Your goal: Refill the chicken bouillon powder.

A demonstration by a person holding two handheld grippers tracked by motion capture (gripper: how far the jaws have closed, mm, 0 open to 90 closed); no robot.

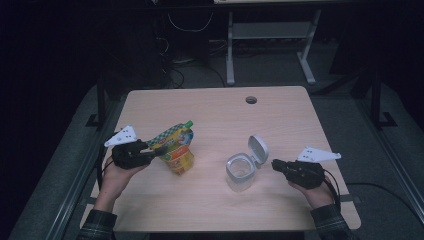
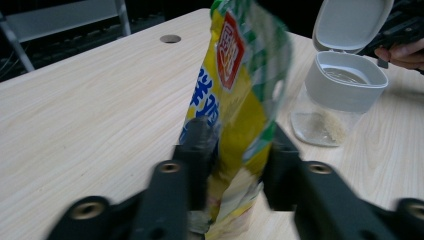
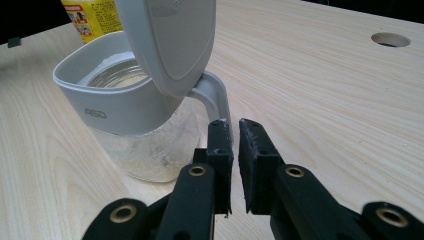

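A yellow and green pouch with a green cap stands tilted at the table's left. My left gripper is shut on its side; in the left gripper view the pouch is pinched between the two black jaws. A clear jar with a grey collar and a raised flip lid stands right of centre, with a little pale powder at its bottom. My right gripper is shut just right of the jar. In the right gripper view its tips sit against the lid's hinge arm, with nothing between them.
The light wooden table has a round cable hole near its far edge. Beyond it stand a dark floor and the legs of a white frame. The person's right hand appears behind the jar in the left gripper view.
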